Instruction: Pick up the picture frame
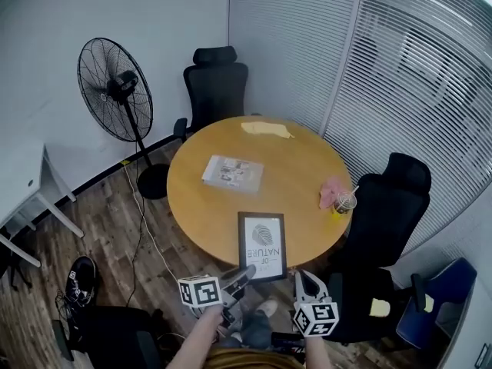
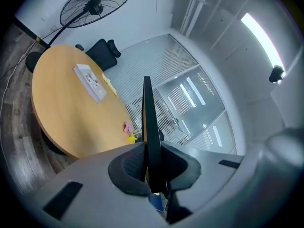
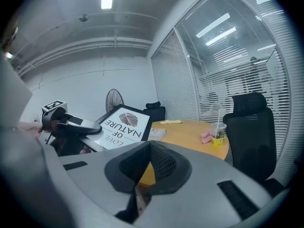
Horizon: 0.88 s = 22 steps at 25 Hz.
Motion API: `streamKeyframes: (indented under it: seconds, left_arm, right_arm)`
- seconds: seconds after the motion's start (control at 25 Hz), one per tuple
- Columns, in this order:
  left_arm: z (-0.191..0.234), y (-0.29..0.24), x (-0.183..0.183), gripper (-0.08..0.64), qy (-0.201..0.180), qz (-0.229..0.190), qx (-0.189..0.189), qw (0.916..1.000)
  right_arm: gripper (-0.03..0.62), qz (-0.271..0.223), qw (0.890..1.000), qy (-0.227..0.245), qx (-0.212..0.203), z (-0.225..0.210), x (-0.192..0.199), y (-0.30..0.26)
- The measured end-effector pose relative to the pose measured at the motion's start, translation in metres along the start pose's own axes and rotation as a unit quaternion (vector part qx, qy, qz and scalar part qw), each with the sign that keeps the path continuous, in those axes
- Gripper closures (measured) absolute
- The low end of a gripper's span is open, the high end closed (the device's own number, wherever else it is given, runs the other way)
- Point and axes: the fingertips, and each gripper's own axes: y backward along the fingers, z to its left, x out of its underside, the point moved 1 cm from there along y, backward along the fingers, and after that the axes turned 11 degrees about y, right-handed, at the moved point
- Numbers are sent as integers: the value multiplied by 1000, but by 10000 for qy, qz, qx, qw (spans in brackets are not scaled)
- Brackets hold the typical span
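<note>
The picture frame [image 1: 261,244] is black with a white print of a leaf and lettering. It is tilted up off the near edge of the round wooden table [image 1: 192,206]. My left gripper [image 1: 247,270] is shut on its lower edge. In the left gripper view the frame [image 2: 150,127] stands edge-on between the two pads of the left gripper [image 2: 153,165]. My right gripper [image 1: 306,279] hovers just right of the frame, shut with nothing in it. From the right gripper view, the right gripper [image 3: 148,158] points at the frame [image 3: 121,125], which the left gripper [image 3: 71,122] holds from the left.
A flat plastic-wrapped packet [image 1: 232,172] lies mid-table, a yellow cloth [image 1: 267,130] at the far edge, a pink cloth [image 1: 333,191] and a cup with a straw [image 1: 344,203] at the right edge. Black chairs [image 1: 215,83] [image 1: 392,206] stand around; a standing fan [image 1: 115,91] is at the left.
</note>
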Motion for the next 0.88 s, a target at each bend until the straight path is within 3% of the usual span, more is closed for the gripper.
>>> streamKeyframes:
  seconds: [0.28, 0.88]
  left_arm:
    - [-7, 10, 3, 497, 193, -80, 157, 9997]
    - [-3, 21, 6, 497, 157, -185, 60, 9997]
  right_arm:
    - [580, -32, 10000, 38, -15, 8, -3, 4]
    - [580, -151, 9997, 182, 59, 11, -10, 17]
